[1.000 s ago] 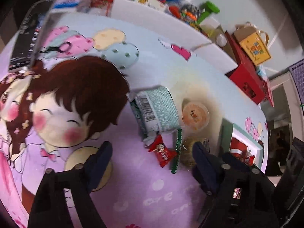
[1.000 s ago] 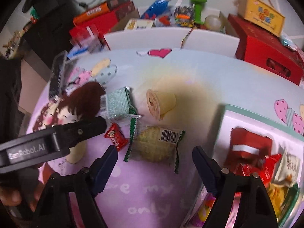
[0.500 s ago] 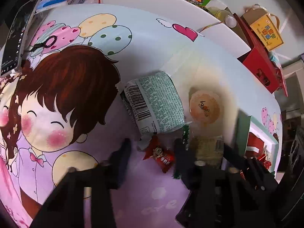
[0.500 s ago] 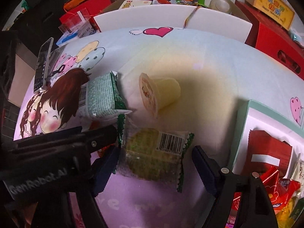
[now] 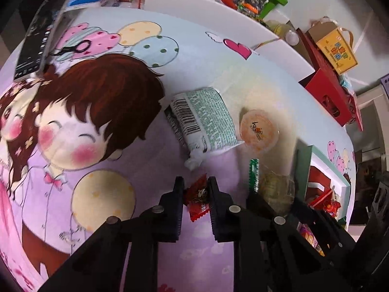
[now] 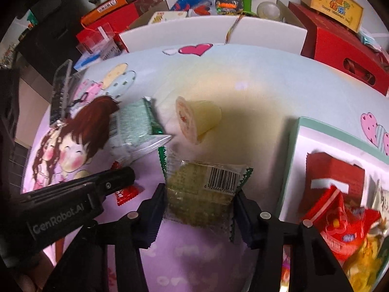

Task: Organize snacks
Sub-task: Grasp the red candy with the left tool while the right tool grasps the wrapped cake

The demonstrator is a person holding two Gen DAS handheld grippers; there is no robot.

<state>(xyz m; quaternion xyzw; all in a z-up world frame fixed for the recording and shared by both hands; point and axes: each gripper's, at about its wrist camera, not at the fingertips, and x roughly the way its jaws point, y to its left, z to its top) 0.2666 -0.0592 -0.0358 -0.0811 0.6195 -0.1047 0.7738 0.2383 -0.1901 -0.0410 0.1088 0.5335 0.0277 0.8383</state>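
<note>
Now we are clamping our left gripper [image 5: 195, 196] on the red candy [image 5: 198, 198] at lower centre, while our right gripper [image 6: 198, 203], jaws just closing, is pinching the green-edged cracker pack [image 6: 201, 192].

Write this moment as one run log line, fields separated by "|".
left gripper: closed on red candy | right gripper: just closing on clear biscuit pack | green packet, jelly cup: on table | box: partly filled

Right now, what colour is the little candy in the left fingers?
Red; the candy wrapper shows best in the left wrist view.
</note>
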